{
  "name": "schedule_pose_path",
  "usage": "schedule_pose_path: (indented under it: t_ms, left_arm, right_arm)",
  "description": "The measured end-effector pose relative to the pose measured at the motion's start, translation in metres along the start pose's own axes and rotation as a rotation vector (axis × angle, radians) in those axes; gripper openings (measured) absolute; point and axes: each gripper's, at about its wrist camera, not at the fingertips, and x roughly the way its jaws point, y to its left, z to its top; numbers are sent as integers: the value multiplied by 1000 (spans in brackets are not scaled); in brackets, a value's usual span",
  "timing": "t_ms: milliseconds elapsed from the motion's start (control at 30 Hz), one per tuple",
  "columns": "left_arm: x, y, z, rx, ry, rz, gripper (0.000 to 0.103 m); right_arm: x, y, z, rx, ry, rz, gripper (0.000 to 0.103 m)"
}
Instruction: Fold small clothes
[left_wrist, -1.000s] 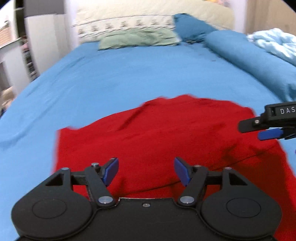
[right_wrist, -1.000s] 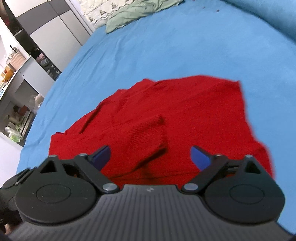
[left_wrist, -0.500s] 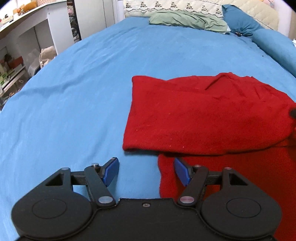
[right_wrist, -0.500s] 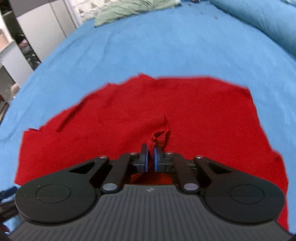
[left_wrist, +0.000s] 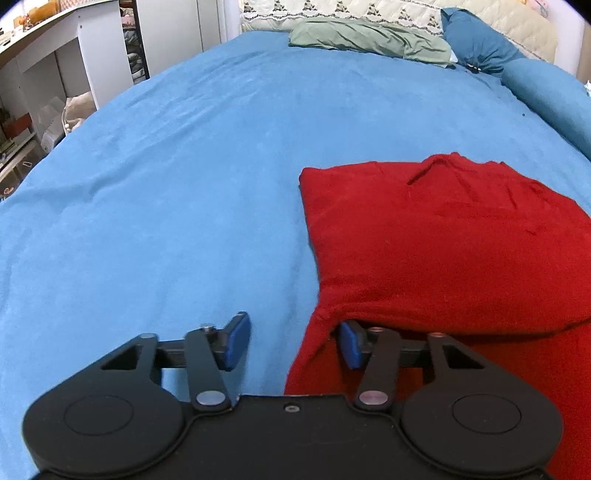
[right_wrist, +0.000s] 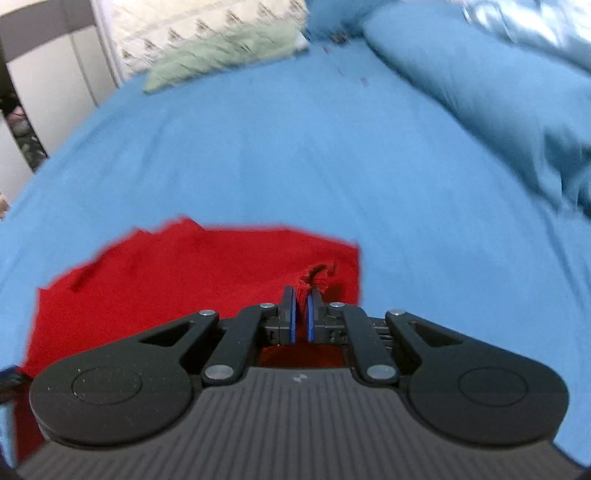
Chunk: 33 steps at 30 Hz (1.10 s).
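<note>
While the right hand-held gripper (right_wrist: 300, 295) pinches it, red garment (left_wrist: 443, 240) lies ahead — bunched.

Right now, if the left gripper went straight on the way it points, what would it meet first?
Probably the edge of the red garment, already between the half-open jaws of the left gripper, with the blue bedsheet right beneath; depth is unclear.

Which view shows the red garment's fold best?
Left wrist: the red garment is sharp, its upper layer folded over a lower one. Right wrist shows it blurred, with a bunch pinched by the right gripper.
</note>
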Motion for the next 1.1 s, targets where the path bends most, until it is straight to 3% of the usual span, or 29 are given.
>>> schedule_pose_path:
  t_ms: [167,300,367,467,600,667,767,933,1033,1100]
  left_arm:
    - [-10,3,-4,-1,25,13,45]
    - [-32,0,-3,24,10,21,47]
    - [-49,-6,3,46,-25,-5,59]
    - [-67,-18,16,66,-83,-114,68]
    - [-45,-42,26,85,-68,-213,70]
    - [-22,-48,24,85,-43,-188,70]
    - [10,-40,14,6,61,-154,71]
    - [-6,-37,19,12,20,-172,70]
    - [-16,-39,41,27,-45,-184,71]
    - [-5,-40,60,29,-46,-189,72]
  right_arm:
    - [19,-23,-16,87,5,21,21]
    - [21,-29,-33,42,84,-36,28]
    - [11,-25,-35,5,101,-70,56]
    - [-18,-17,-37,-60,27,-15,85]
    - [-13,8,-35,-126,4,95,85]
    - [-1,13,-39,-121,9,116,85]
    - [20,7,-47,-60,42,108,85]
    - [29,-3,-51,-62,61,125,85]
    - [14,0,-39,-72,32,153,85]
    - [13,3,-26,-76,6,170,88]
